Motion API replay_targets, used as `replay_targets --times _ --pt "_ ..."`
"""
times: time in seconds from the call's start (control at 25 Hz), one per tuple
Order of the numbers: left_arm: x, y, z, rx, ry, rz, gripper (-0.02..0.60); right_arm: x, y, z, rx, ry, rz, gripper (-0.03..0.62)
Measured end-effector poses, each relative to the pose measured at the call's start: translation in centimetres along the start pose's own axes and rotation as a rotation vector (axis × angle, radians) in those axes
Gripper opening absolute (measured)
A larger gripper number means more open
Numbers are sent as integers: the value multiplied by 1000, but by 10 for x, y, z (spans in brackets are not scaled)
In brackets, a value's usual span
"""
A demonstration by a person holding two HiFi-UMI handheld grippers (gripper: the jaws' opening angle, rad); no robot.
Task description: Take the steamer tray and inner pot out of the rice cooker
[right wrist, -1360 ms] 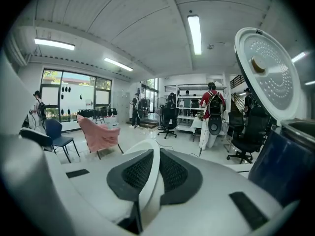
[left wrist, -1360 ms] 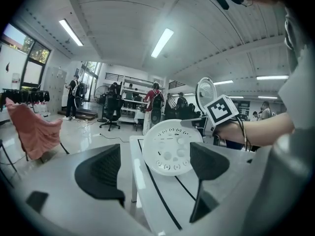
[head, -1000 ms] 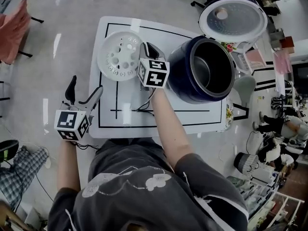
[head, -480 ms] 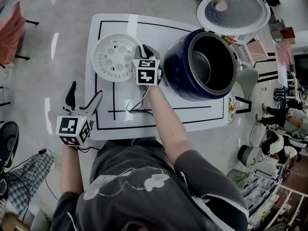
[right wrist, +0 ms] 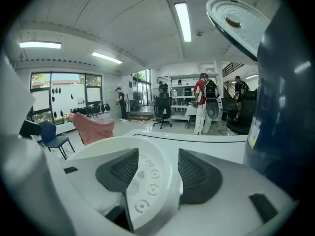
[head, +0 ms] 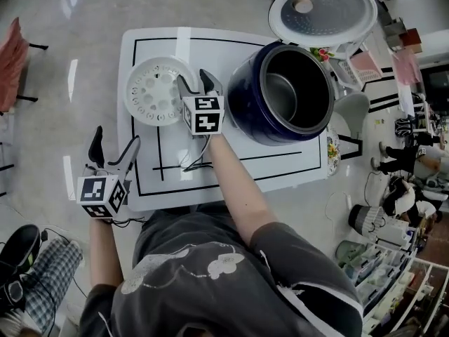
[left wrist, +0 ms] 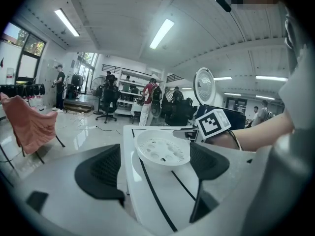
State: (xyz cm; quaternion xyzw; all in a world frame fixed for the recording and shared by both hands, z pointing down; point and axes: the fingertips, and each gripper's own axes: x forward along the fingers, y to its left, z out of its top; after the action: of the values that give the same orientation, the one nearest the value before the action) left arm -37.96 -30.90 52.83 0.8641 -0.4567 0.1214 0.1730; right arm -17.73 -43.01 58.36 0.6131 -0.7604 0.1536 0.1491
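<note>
My left claw [head: 114, 143] hangs nearest me, off the near left edge of the table [head: 231, 167], jaws wide with nothing between them. The tray [head: 151, 90] shows ahead of it, well apart. Further out, my right claw [head: 197, 84] is low over the table with its jaws parted astride the tray's near rim. One pad is inside the dish and one outside, and I judge neither is pressing. The tray lies flat on the table, spreading left of this claw, so that part looks done. It seems to be thin perforated plastic, which I expect to be light and stiff, and its rim is the only sensible hold. Just right of the right claw stands the cooker [head: 242, 104], and the inner pot [head: 280, 93] sits down inside it. Beyond it the lid [head: 323, 9] stands open. The pot is what's left. It looks like smooth metal, so I expect it to be heavier than the tray and liable to slip. I would pinch its rim with one jaw inside and one outside, and lift straight up to clear the cooker's wall. A second hold opposite with the left claw would steady it.
</note>
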Motion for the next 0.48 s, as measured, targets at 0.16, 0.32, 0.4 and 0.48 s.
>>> replay_targets --times 0.16,0.32,0.4,0.48 --pt "-1 -1 14 3 -28 1 434 -26 16 29 -14 -62 22 261" --pt "2 -7 33 20 -67 -10 434 -58 33 69 -48 -139 73 261" --pt "4 -15 43 37 -84 -23 434 -80 39 96 -63 -206 89 261" --pt "4 -26 55 57 -103 -35 434 -104 42 125 -82 -274 104 261"
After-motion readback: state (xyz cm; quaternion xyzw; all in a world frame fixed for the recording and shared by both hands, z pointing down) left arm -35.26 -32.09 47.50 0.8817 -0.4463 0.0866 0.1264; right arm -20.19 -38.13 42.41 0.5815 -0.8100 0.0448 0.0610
